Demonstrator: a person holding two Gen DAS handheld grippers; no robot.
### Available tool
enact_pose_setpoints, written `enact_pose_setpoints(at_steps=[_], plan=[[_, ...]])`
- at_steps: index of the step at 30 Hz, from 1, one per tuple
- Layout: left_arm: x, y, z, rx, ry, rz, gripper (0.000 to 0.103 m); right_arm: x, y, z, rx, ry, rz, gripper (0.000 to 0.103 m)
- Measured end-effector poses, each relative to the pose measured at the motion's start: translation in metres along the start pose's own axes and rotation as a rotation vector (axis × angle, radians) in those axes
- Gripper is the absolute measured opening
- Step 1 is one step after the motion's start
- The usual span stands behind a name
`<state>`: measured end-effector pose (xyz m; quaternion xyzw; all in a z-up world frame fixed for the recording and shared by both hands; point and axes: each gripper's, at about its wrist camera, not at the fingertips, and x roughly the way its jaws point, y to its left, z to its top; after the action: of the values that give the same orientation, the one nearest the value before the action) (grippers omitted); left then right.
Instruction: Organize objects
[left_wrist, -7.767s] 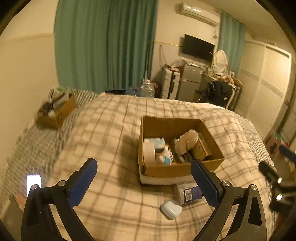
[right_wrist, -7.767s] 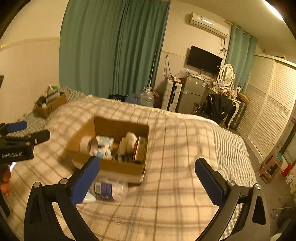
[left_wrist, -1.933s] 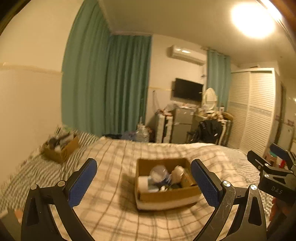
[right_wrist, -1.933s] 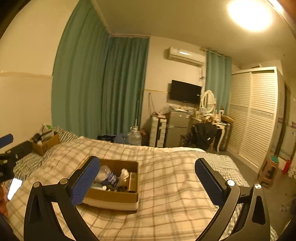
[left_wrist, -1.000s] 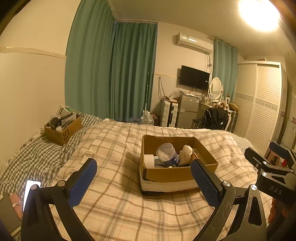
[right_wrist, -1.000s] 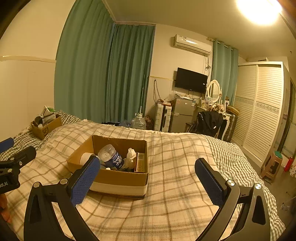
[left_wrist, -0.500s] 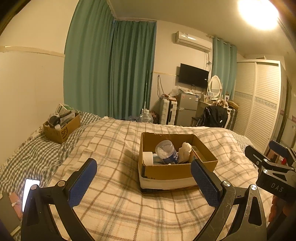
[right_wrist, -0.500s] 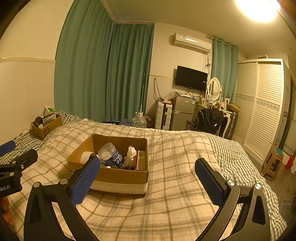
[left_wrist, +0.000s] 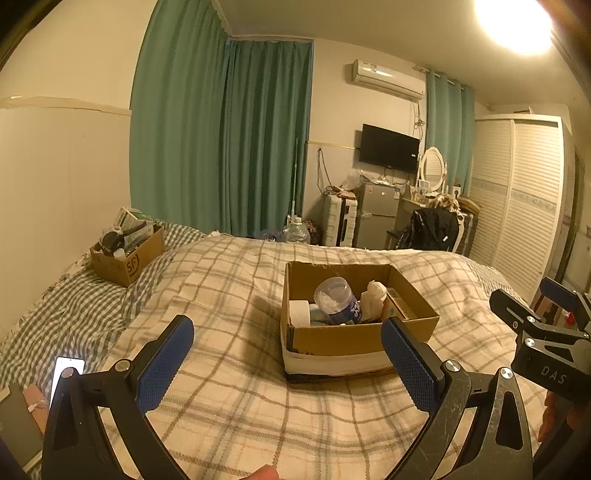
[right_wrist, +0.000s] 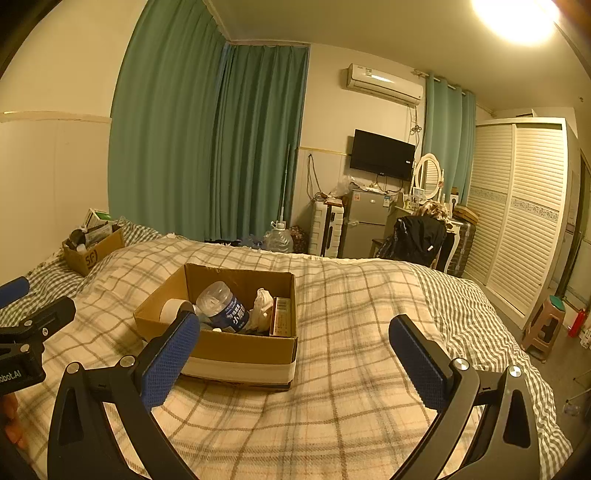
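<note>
While both tools are held level above the plaid bedspread (left_wrist: 236, 398), the left gripper (left_wrist: 284, 354) and right gripper (right_wrist: 295, 354) each stand spread wide with nothing between the blue pads. Ahead of the left gripper, slightly right of centre, sits the cardboard box (left_wrist: 354, 336); for the right gripper it lies ahead-left, its near wall partly behind the left pad. A bottle (right_wrist: 223, 308), tape roll (right_wrist: 173, 308) and white cloth (right_wrist: 263, 299) rest inside. Open blanket surrounds the box on every side.
</note>
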<state>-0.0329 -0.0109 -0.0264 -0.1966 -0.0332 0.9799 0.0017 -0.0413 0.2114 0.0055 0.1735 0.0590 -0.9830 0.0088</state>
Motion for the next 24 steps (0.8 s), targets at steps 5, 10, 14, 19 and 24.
enact_pose_setpoints(at_steps=[5,10,14,19,24], plan=[[-0.0002,-0.0005,-0.0006,0.009,0.002,0.002,0.103,0.0003,0.001,-0.0004,-0.003,0.002,-0.002,0.103],[-0.0014,-0.0031,-0.0007,0.024,-0.003,0.003,0.103,0.0004,0.0013,-0.0004,-0.002,0.002,-0.001,0.103],[-0.0022,-0.0048,-0.0007,0.033,-0.006,0.006,0.103,0.0005,0.0015,-0.0005,-0.003,0.003,-0.001,0.103],[-0.003,-0.0054,0.0001,0.034,-0.007,0.002,0.103,0.001,0.002,-0.0022,-0.006,0.009,0.001,0.103],[-0.0032,-0.0058,0.0001,0.034,-0.005,0.003,0.103,0.0012,0.0022,-0.0033,-0.008,0.009,0.001,0.103]])
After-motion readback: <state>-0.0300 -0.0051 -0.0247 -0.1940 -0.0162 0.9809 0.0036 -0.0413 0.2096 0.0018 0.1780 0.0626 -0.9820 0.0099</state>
